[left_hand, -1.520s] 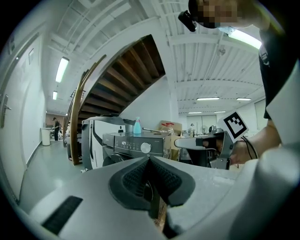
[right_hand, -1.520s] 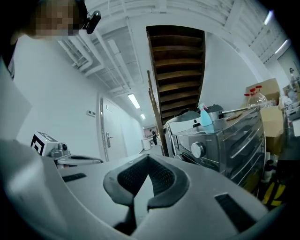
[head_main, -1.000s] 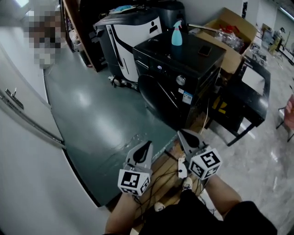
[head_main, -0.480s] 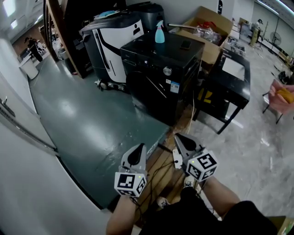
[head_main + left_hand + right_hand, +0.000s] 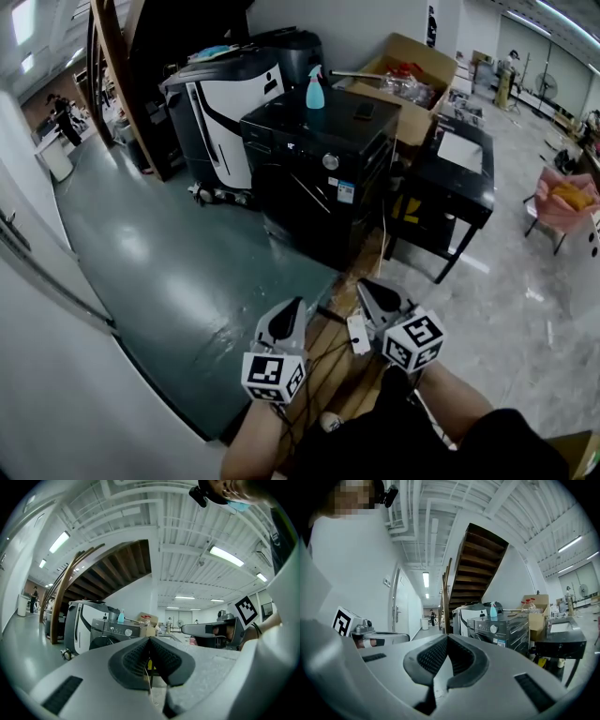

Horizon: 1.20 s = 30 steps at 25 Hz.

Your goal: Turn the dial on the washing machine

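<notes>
Nothing legible: the pale sticker [image 5: 346, 193] on the black washing machine [image 5: 298, 184], at twelve o'clock, is too small.

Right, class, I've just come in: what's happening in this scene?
A person holds a two-jaw gripper in each hand, low in front of the body. The left gripper and right gripper are both shut and empty. The black washing machine stands some way ahead, a spray bottle on top; its silver dial is not yet touched.
</notes>
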### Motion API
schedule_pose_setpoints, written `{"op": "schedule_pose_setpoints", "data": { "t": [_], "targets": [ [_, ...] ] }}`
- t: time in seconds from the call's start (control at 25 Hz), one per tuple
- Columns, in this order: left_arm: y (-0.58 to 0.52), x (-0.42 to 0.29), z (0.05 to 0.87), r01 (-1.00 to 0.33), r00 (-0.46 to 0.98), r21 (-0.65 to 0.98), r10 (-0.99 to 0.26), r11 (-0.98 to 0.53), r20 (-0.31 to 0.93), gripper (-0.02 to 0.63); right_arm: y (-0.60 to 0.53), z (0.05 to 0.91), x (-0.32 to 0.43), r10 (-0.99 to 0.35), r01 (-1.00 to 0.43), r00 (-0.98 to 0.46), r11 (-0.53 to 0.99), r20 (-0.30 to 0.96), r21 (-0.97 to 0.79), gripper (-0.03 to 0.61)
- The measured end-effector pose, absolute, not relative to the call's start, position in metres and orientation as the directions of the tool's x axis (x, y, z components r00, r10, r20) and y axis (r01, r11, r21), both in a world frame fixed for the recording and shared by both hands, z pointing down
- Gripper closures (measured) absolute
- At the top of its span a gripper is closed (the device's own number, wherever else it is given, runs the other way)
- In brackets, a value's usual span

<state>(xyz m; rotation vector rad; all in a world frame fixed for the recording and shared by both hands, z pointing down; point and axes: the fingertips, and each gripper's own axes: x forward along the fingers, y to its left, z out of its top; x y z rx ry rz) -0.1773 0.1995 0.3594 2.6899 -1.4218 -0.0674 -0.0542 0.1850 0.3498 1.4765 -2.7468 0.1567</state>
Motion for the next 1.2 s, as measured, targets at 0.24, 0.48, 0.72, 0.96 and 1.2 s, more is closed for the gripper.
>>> {"op": "schedule_pose_setpoints", "data": {
  "t": [0.24, 0.48, 0.72, 0.96, 1.2],
  "targets": [
    [0.192, -0.173, 0.362, -0.817, 0.569, 0.11, -0.822, -0.566, 0.004, 0.609, 0.18, 0.362, -0.049, -0.832, -0.835, -0.549, 0.542, 0.082, -0.091, 0.583],
    [0.182, -0.171, 0.366, -0.818, 0.569, 0.108, -0.822, -0.565, 0.016, 0.609, 0.167, 0.369, -0.049, -0.829, -0.831, -0.554, 0.545, 0.076, -0.11, 0.581],
    [0.173, -0.171, 0.36, -0.823, 0.562, 0.107, -0.827, -0.558, 0.018, 0.609, 0.157, 0.368, -0.048, -0.826, -0.827, -0.559, 0.549, 0.076, -0.122, 0.581],
    [0.167, -0.172, 0.367, -0.827, 0.557, 0.113, -0.83, -0.551, 0.024, 0.609, 0.149, 0.371, -0.051, -0.822, -0.821, -0.566, 0.556, 0.066, -0.128, 0.581],
    [0.161, -0.17, 0.369, -0.826, 0.557, 0.123, -0.83, -0.551, 0.02, 0.609, 0.144, 0.372, -0.051, -0.821, -0.821, -0.567, 0.558, 0.067, -0.12, 0.581]
  ]
}}
